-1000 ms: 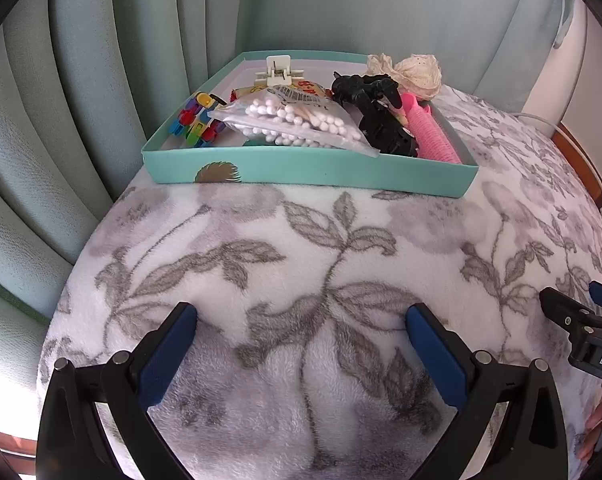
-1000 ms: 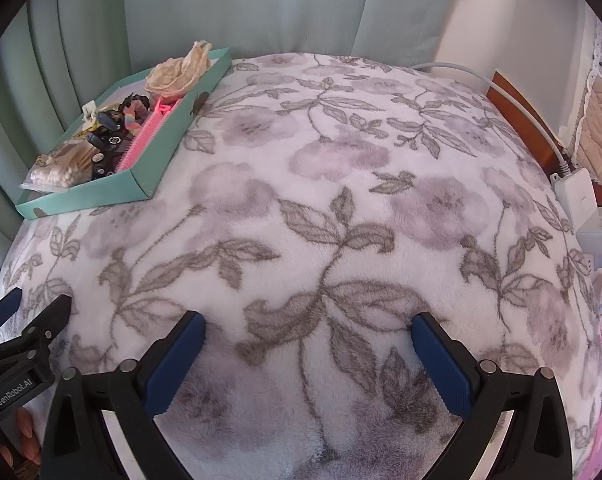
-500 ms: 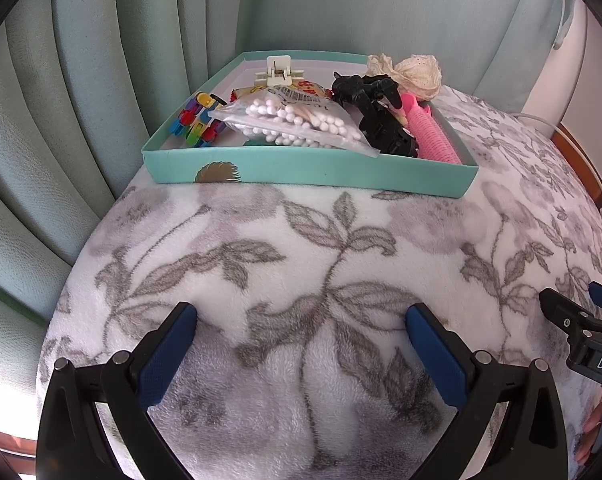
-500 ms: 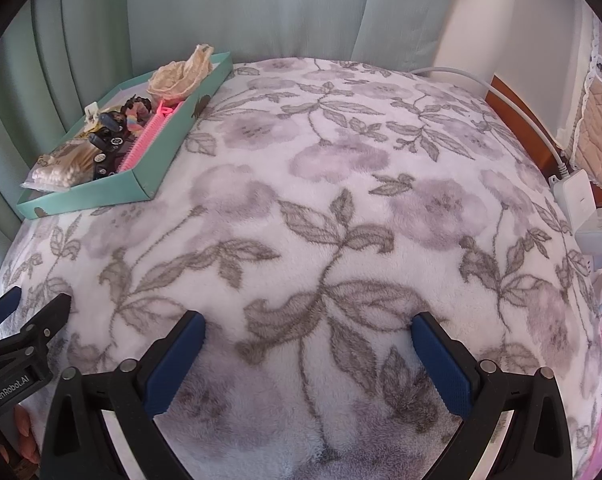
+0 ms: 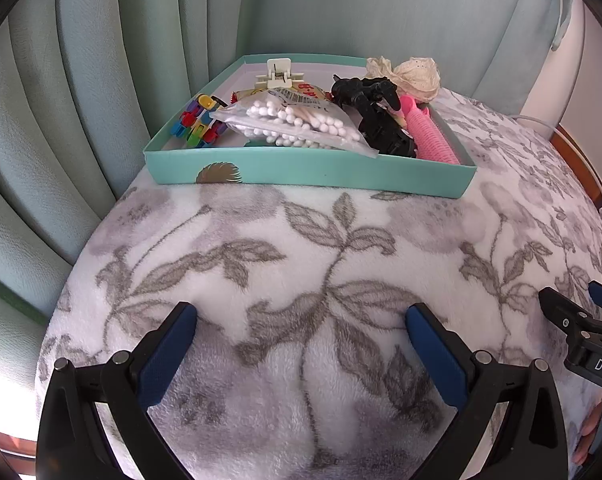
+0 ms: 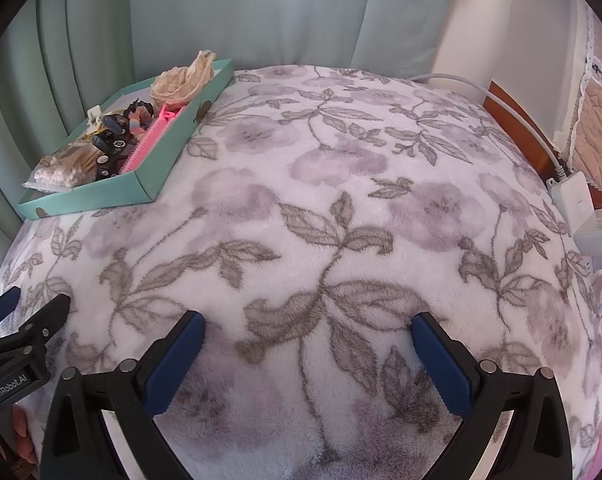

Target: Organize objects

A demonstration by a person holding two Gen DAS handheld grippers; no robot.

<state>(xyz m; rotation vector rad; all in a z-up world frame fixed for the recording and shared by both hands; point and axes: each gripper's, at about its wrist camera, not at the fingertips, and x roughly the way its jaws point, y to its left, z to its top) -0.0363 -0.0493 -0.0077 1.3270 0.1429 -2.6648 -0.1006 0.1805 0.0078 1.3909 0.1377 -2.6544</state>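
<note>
Your teal tray (image 5: 313, 168) sits at the far left of the floral blanket (image 5: 301, 260), hard against the green curtain (image 5: 61, 120). It is heaped: a bag of cotton swabs (image 5: 297, 124) lies across the middle, coloured clips (image 5: 197, 122) at its left, a white claw clip (image 5: 279, 74) at the far side, a black clip (image 5: 381, 124) and a pink comb (image 5: 431, 136) to the right, and a cream lace piece (image 5: 415, 74) on the far right corner.

You hold the left gripper (image 5: 301, 314) and the right gripper (image 6: 307, 322) low over the near blanket, each with jaws spread wide and nothing between them.

Watch the heap. The swab bag overhangs the near wall, so a careless grab could drag it and spill the clips onto the blanket. The soft surface may let the tray tip if you press one edge.

Legible writing: "GenRobot.AI" on the left gripper in the right view, "DAS" cut off on the right gripper in the left view. The swab bag's label is too small to read.
</note>
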